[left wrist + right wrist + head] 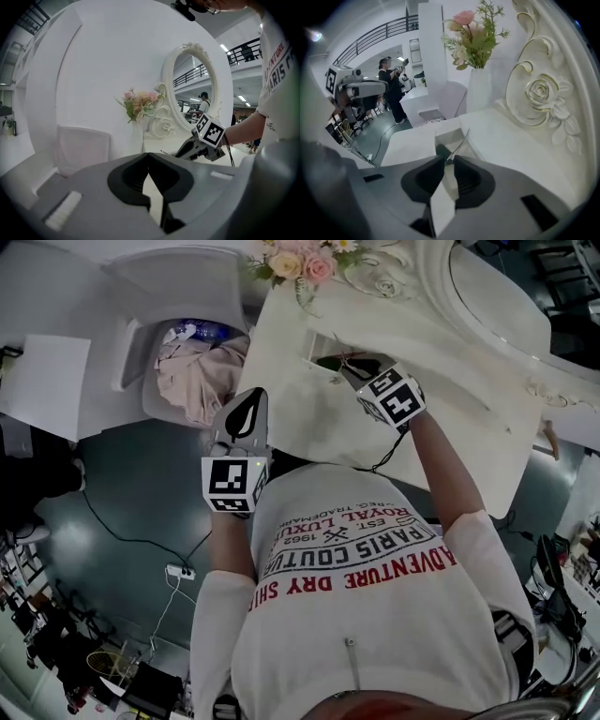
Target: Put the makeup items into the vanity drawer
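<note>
The white vanity top [441,399] has an open drawer [319,343] near its left edge, and a dark item [330,363] lies inside. My right gripper [352,367] hovers over that drawer. In the right gripper view the drawer [451,133] lies just past the right gripper [448,158]. Its jaws stand narrowly apart, pinching the end of a thin stick-like makeup item [460,143] that slants up over the drawer. The dark item [440,151] sits just beyond the tips. My left gripper [253,397] hangs beside the vanity's left edge, shut and empty [148,154].
A vase of pink flowers [295,263] and an ornate oval mirror [497,296] stand at the back of the vanity. A white chair with pink cloth [192,371] stands left of it. A cable and power strip [178,571] lie on the floor. A person [391,84] stands far off.
</note>
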Motion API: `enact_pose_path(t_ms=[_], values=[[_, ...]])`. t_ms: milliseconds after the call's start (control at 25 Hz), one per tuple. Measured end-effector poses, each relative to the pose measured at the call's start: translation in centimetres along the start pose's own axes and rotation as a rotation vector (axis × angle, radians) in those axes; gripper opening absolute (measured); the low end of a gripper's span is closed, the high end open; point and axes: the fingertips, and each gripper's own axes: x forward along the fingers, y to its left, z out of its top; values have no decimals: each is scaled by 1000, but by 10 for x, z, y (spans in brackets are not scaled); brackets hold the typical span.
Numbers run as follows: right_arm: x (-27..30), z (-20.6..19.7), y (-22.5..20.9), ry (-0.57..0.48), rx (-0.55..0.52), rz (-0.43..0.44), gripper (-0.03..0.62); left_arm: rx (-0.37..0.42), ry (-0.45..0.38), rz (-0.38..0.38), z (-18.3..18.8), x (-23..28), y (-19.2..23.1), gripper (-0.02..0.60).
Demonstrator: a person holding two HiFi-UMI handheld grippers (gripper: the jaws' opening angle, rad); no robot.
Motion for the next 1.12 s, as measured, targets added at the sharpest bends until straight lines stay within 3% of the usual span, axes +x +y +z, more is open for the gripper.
enact_pose_path(t_ms=[80,200,440,680,840,1120], values=[[0,0,-2,-10,24,-8,75,0,3,6,-2,-3,0,11],[-3,3,-3,-38,65,-19,152,3,1,7,-1,-5,0,11],[-18,6,-14,-98,138,-102,152,27,-13,-32,8,1,-2,11],[-58,22,-24,-255,254,-230,150,80,-41,-102,30,14,-10,11],[-92,30,-30,-356,305,-328,63,123,-76,-149,54,25,-13,11],[-144,34,-38,-494,341,-485,11,187,-123,-230,88,42,-22,11]])
